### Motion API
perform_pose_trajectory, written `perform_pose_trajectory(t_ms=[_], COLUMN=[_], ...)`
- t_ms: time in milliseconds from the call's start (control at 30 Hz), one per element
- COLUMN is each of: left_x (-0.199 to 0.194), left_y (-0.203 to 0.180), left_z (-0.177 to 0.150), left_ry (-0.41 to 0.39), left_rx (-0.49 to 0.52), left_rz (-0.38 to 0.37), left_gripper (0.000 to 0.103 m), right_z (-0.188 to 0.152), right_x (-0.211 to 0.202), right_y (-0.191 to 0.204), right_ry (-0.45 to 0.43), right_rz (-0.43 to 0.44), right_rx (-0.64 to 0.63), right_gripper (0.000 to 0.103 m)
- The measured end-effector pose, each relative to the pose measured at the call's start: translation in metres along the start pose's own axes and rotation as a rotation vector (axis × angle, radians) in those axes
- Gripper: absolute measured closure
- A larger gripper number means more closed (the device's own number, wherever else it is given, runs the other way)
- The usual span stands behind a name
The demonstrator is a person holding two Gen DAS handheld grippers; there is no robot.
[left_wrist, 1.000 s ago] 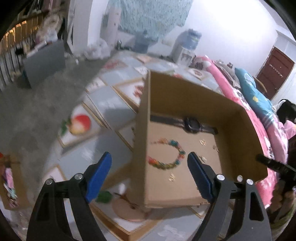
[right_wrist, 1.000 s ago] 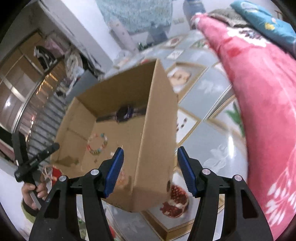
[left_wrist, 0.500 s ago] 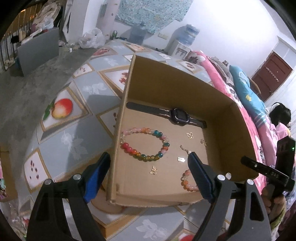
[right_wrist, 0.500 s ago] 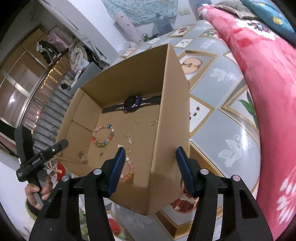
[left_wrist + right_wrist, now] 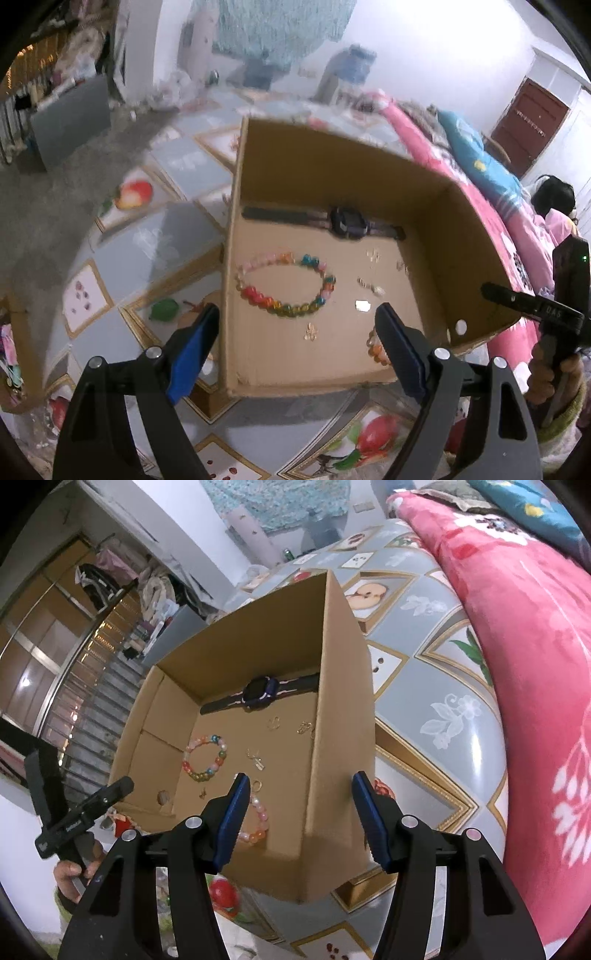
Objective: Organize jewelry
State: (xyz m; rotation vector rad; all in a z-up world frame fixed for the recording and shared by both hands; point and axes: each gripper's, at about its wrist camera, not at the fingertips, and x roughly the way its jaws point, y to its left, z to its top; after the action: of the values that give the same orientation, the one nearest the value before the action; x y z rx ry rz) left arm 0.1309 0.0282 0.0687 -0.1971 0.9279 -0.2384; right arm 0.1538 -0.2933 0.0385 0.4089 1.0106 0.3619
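An open cardboard box (image 5: 454, 236) (image 5: 343, 709) stands on a fruit-patterned table. Inside lie a dark watch (image 5: 347, 225) (image 5: 260, 692), a multicoloured bead bracelet (image 5: 284, 284) (image 5: 205, 757), a pink-orange bead bracelet (image 5: 375, 347) (image 5: 255, 823) and several small gold earrings (image 5: 310, 330) (image 5: 273, 722). My left gripper (image 5: 295, 352) is open and empty, straddling the box's near left corner. My right gripper (image 5: 299, 818) is open and empty, straddling the box's right wall.
The tablecloth (image 5: 162, 240) (image 5: 439, 709) has grey tiles and fruit pictures. A pink flowered blanket (image 5: 535, 646) lies to the right. Each view shows the other hand-held gripper (image 5: 535, 310) (image 5: 81, 812) beside the box. Clutter and a stair rail (image 5: 85, 701) are at left.
Both grippers stayed open and kept straddling the box walls. The views shifted slightly; the box looks a little closer and the jewellery inside has not moved.
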Motion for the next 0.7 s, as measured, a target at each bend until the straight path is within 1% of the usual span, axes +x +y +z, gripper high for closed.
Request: perform_pose_trajectory(t_ms=[33,67,133,200,233,300,333,367,433,500,567,633,700], left_x=[-0.007,-0.017,-0.037,-0.053,-0.061,-0.069,-0.071,-0.071,-0.067,-0.06,-0.049,-0.042,-0.034], left_y=[-0.003,-0.006,-0.011,-0.013,-0.013,-0.015,-0.017,-0.019,-0.022,-0.023,-0.023,-0.025,-0.03], left_z=[-0.001,-0.002,-0.008,-0.015,-0.019,-0.025,-0.029,-0.032,-0.039,-0.043,-0.047,-0.049,-0.051], left_ry=[-0.034,-0.076,-0.145,-0.196,-0.223,-0.243,-0.242,-0.235,-0.202,-0.164,-0.102,-0.058,-0.026], left_rx=[0.017,0.04,0.066,0.07,0.069,0.063,0.059,0.051,0.032,0.026,0.014,0.015,0.041], left_rz=[0.016,0.038,0.084,0.102,0.114,0.143,0.173,0.204,0.253,0.265,0.268,0.293,0.331], left_gripper=[0.019,0.019,0.017,0.006,0.006,0.006,0.006,0.006,0.006,0.006,0.006,0.006,0.006], right_z=[-0.001,-0.005,-0.014,-0.027,-0.037,-0.053,-0.057,-0.063,-0.073,-0.078,-0.079,-0.079,-0.079], right_x=[-0.005,-0.014,-0.033,-0.049,-0.056,-0.06,-0.059,-0.057,-0.048,-0.036,-0.025,-0.017,-0.01], right_y=[0.002,0.006,0.015,0.024,0.03,0.04,0.042,0.045,0.053,0.059,0.065,0.072,0.08], right_ry=[-0.017,-0.048,-0.116,-0.176,-0.201,-0.223,-0.231,-0.236,-0.216,-0.185,-0.157,-0.142,-0.129], right_rz=[-0.007,-0.032,-0.1,-0.155,-0.181,-0.224,-0.243,-0.258,-0.256,-0.254,-0.266,-0.269,-0.279], right_rx=[-0.008,-0.032,-0.08,-0.117,-0.13,-0.151,-0.156,-0.16,-0.16,-0.154,-0.15,-0.147,-0.154], right_gripper=[0.044,0.04,0.035,0.027,0.026,0.025,0.024,0.021,0.02,0.018,0.017,0.014,0.013])
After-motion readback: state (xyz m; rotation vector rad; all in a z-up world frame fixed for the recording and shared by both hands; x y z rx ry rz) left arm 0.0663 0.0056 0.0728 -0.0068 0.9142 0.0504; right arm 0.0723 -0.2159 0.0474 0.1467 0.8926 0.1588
